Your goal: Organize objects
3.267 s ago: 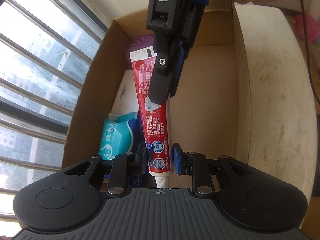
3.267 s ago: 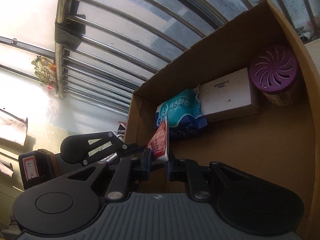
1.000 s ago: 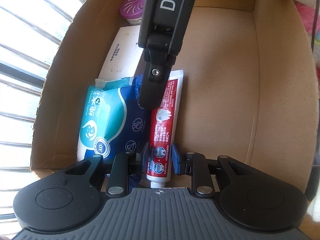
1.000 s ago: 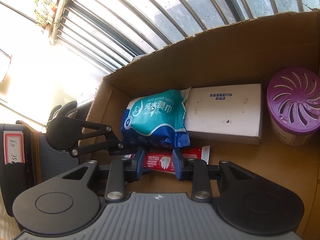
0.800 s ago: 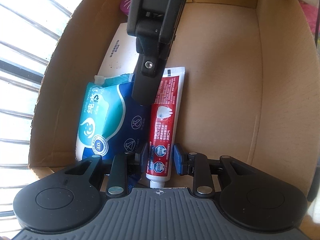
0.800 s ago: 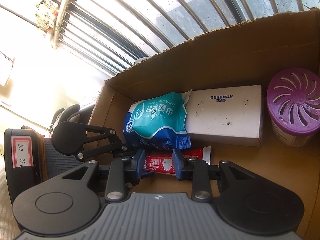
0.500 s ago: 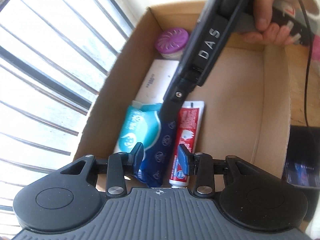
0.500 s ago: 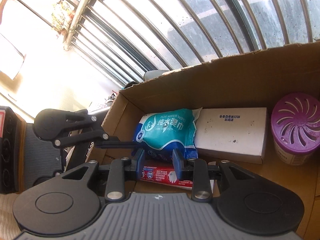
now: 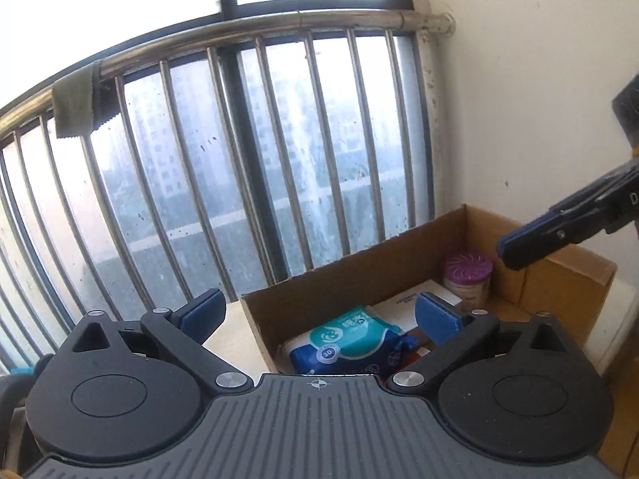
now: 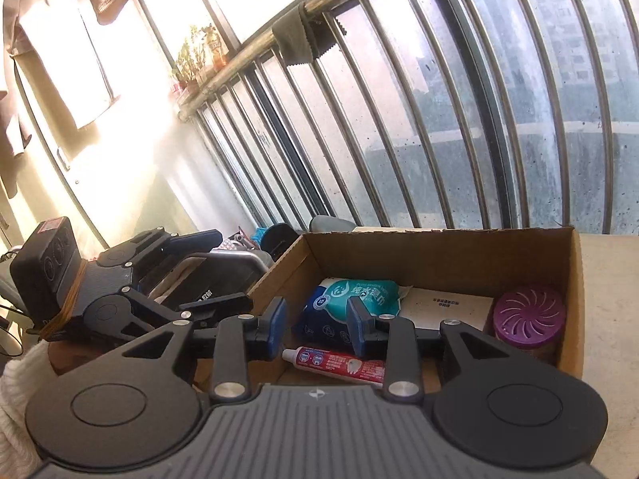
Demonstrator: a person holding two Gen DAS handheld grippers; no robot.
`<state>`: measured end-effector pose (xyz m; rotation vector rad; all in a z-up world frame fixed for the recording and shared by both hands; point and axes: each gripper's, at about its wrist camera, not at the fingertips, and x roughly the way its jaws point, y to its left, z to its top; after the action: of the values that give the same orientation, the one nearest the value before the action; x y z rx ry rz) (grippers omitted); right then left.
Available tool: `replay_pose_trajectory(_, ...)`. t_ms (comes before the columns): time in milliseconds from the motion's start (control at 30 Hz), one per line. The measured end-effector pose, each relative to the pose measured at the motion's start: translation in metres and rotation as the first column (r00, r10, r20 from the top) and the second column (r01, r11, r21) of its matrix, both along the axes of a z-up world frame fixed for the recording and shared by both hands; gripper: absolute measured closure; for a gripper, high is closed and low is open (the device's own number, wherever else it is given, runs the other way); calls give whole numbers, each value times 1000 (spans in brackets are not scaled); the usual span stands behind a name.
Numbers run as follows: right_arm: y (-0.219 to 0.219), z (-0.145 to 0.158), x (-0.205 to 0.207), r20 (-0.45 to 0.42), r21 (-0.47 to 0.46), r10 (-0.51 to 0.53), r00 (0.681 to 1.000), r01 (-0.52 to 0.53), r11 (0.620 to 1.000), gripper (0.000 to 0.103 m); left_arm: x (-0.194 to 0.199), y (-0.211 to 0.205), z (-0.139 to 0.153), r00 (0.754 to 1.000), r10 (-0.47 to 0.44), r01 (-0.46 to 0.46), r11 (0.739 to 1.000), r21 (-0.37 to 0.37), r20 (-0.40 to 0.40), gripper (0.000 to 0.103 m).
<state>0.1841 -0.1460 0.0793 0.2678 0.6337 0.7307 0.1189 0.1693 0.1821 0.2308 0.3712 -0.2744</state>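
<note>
Balcony setting: barred window (image 9: 247, 167) behind, pale wall to the right, a grey-green cloth (image 10: 297, 38) draped over the top rail.

Item 1. Cardboard box (image 10: 451, 249), open-topped, standing on a pale tabletop (image 10: 607, 299) close to the window bars.

Item 2. Toothpaste tube (image 10: 339, 363), red and white, lying flat on the box floor along the near wall, cap end pointing left. No finger touches it.

Item 3. Wet-wipes pack (image 10: 351, 299), teal and blue, lying just behind the tube in the box's left part.

Item 4. White carton (image 10: 447, 307), flat, beside the wipes on their right; the two appear to touch.

Item 5. Purple-lidded jar (image 10: 527, 317), upright in the right-hand corner of the box, next to the white carton.

Item 6. Right hand-held gripper (image 10: 315, 329), raised above the near edge of the box, jaws parted with blue pads showing, grasping nothing; the tube lies below it.

Item 7. Left hand-held gripper (image 9: 319, 313), jaws spread wide, released, held near the left end of the box and level with its rim; also seen from the right wrist camera at far left (image 10: 207, 271).

Item 8. Potted plants (image 10: 195, 60) on a sunlit ledge, far left, well apart from the box.
</note>
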Motion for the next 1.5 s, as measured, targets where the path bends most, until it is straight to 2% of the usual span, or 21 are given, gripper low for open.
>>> replay_pose_trajectory(33,-5,-1,-7,9,2,-10,1000,10,1000,66,4,-14,-19,999,43,-42,999,-16,31,0)
replay_pose_trajectory(100,-16,-7,-20,14,-3,-25,1000,25,1000,66,-33,-13,-16,992,109,-107,994,-24,66,0)
replay_pose_trajectory(200,-25,-16,-35,34,-17,-52,998,53,998,66,-43,-25,-25,982,183,-184,983,9,55,0)
replay_pose_trajectory(267,-28,-21,-47,65,-40,-72,995,75,996,65,-45,-36,-33,985,169,-170,985,39,25,0)
replay_pose_trajectory(367,-33,-28,-56,85,-24,-100,991,102,995,61,-41,-53,-46,991,132,-132,989,73,10,0)
replay_pose_trajectory(600,-38,-39,-68,136,19,-207,969,206,978,60,-33,-85,-52,971,232,-237,967,91,65,0)
replay_pose_trajectory(733,-38,-46,-80,188,57,-320,928,315,947,60,-38,-77,-47,967,256,-256,967,18,15,0)
replay_pose_trajectory(800,-37,-48,-85,191,65,-337,922,331,941,60,-47,-65,-45,967,253,-253,967,-31,-17,0)
replay_pose_trajectory(867,-36,-50,-91,201,67,-369,908,363,929,60,-54,-62,-44,968,251,-252,967,-37,-30,0)
replay_pose_trajectory(967,-35,-54,-104,214,79,-422,881,415,906,60,-73,-64,-45,960,281,-281,960,-20,6,0)
replay_pose_trajectory(1067,-36,-59,-117,205,104,-442,873,429,897,59,-94,-72,-41,953,293,-294,956,9,75,0)
replay_pose_trajectory(1233,-32,-55,-136,243,87,-490,837,485,870,59,-121,-72,-35,962,265,-261,964,-53,66,0)
replay_pose_trajectory(1367,-27,-49,-154,278,104,-484,830,475,874,53,-142,-72,-35,957,276,-271,961,-61,89,0)
replay_pose_trajectory(1500,-20,-44,-166,300,117,-465,833,452,884,53,-149,-65,-38,954,293,-283,950,-132,66,0)
